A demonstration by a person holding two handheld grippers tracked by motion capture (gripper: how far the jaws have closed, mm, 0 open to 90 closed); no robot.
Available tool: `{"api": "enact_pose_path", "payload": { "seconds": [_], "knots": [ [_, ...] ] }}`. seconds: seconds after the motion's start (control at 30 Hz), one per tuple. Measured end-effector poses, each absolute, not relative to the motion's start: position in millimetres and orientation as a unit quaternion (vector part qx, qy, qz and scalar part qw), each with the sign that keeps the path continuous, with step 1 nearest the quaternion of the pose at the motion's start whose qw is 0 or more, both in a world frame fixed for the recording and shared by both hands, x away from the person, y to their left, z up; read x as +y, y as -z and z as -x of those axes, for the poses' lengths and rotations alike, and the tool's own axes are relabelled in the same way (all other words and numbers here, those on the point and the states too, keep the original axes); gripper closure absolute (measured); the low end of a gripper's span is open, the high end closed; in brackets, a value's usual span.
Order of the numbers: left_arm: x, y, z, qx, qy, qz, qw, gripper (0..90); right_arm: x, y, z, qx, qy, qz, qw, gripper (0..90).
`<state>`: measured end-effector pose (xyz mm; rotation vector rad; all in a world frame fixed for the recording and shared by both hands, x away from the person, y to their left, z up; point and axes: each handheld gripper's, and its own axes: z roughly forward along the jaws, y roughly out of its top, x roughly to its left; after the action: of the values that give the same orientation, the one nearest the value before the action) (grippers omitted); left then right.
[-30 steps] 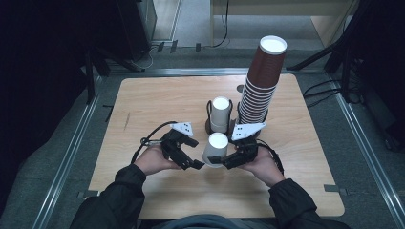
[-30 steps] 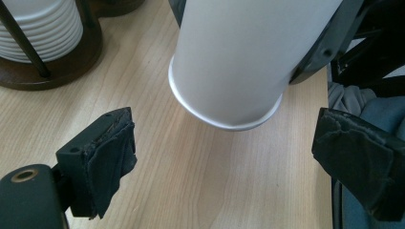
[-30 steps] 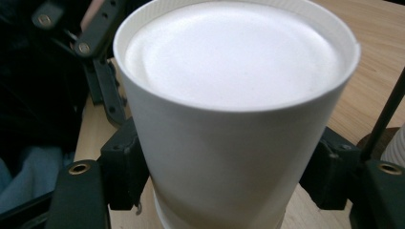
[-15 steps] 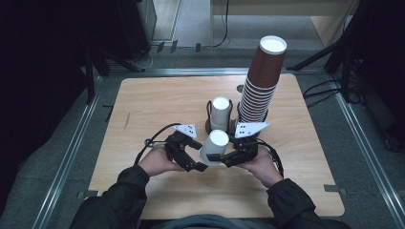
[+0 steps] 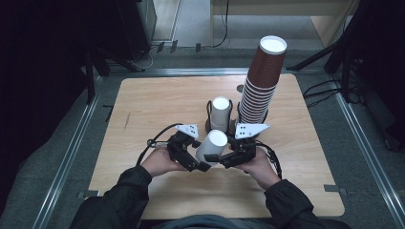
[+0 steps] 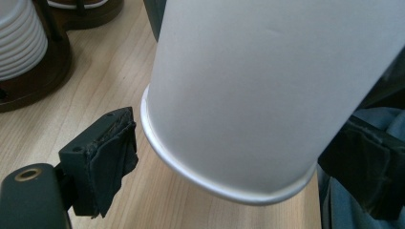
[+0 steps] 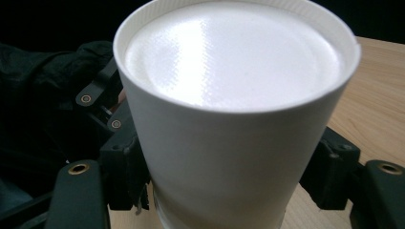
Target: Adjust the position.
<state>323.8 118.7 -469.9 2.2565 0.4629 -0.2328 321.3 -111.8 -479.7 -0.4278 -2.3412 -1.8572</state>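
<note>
Overhead, both grippers meet at the white cup; right gripper clamps it, left gripper straddles its rim.

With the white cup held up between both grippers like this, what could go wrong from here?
1. The right gripper clamps the white cup while the left gripper has a visible gap at its pad; the tilted cup could slip or crush.
2. The brown cup stack stands tall close behind; a bump might topple it.

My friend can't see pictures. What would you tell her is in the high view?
Two hand-held grippers, left and right, hold a tilted white paper cup over a wooden table. Behind stand a white cup stack and a tall brown cup stack.
</note>
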Motion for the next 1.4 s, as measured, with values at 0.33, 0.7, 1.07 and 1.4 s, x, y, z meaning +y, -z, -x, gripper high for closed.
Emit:
{"api": "enact_pose_path", "payload": {
  "seconds": [0.33,0.7,1.07,1.4],
  "knots": [
    [116.5,471.6,-323.6,0.18,0.098,-0.891,0.406,13.7,-110.2,479.9,-320.1,-0.77,0.619,0.138,0.065,28.3],
    [113.9,472.3,-322.3,0.174,0.092,-0.892,0.406,15.7,-106.7,481.8,-318.9,-0.773,0.616,0.137,0.07,28.4],
    [113.9,473.5,-321.9,0.168,0.092,-0.895,0.404,21.3,-106.0,481.4,-318.2,-0.782,0.605,0.134,0.061,28.5],
    [115.8,471.9,-322.6,0.166,0.091,-0.894,0.407,23.0,-106.0,478.5,-319.0,-0.782,0.603,0.142,0.068,27.1]
  ]
}}
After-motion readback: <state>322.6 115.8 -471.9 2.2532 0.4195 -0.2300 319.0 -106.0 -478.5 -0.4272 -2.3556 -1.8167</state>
